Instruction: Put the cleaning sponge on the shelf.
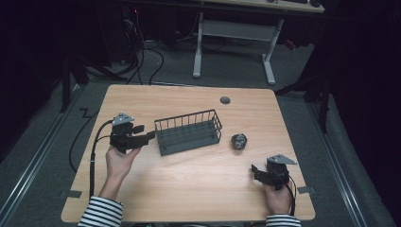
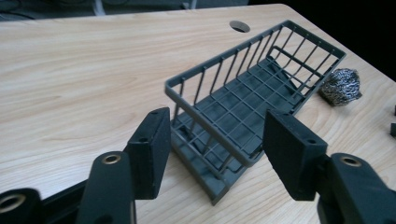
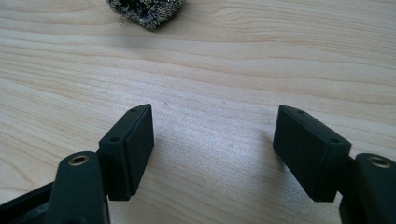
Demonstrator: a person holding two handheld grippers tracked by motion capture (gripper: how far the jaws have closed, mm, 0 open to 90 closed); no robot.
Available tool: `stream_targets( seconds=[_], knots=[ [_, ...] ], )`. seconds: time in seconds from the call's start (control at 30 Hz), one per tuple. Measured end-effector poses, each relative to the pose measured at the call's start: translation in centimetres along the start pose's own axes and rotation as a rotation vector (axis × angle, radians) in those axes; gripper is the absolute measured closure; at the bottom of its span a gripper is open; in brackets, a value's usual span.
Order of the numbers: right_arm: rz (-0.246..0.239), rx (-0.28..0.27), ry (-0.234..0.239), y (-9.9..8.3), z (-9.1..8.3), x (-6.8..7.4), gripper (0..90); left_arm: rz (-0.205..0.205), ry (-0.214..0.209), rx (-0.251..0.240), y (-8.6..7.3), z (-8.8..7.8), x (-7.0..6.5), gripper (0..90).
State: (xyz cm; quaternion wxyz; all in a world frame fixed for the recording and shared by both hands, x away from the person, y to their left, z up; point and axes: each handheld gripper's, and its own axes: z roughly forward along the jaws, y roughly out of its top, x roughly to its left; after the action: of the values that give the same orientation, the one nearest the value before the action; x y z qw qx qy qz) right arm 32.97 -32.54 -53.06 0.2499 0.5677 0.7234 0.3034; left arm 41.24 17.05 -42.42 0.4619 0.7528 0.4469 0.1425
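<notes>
A dark grey wire basket (image 1: 189,132) stands empty near the middle of the wooden table (image 1: 189,189). My left gripper (image 1: 147,134) is at the basket's left end. In the left gripper view its jaws (image 2: 217,149) stand open, and the basket's (image 2: 252,88) near end lies ahead between them with no pad pressing on it. A steel wool ball (image 1: 239,141) lies just right of the basket. My right gripper (image 1: 255,171) is open low over bare wood at the front right. The steel wool ball (image 3: 144,9) is well ahead of its jaws (image 3: 212,140).
A round cable hole (image 1: 225,100) is in the table near its far edge. Behind the table stands a white-legged desk (image 1: 198,47) on a floor with cables. The left gripper's cable (image 1: 92,151) hangs off the table's left side.
</notes>
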Motion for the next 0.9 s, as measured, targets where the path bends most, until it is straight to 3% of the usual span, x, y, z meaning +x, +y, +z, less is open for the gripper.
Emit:
stream_targets(
  seconds=[0.1, 0.47, 0.7, 0.9],
  knots=[
    [-0.001, -0.001, 0.000, 0.0, 0.0, 0.0, 29.1, 0.023, 0.029, -0.011, -0.4, -0.8, 0.3, 41.6],
    [0.000, -0.001, -0.002, 0.0, 0.0, 0.0, 29.4, -0.010, 0.113, 0.015, -3.9, -2.3, 2.6, 40.2],
    [0.003, -0.002, -0.004, 0.0, 0.0, 0.0, 29.8, -0.040, 0.163, 0.067, -6.5, -1.5, 4.1, 38.8],
    [0.003, -0.002, -0.004, 0.0, 0.0, 0.0, 29.9, -0.050, 0.196, 0.108, -8.4, -0.4, 4.7, 37.8]
  ],
)
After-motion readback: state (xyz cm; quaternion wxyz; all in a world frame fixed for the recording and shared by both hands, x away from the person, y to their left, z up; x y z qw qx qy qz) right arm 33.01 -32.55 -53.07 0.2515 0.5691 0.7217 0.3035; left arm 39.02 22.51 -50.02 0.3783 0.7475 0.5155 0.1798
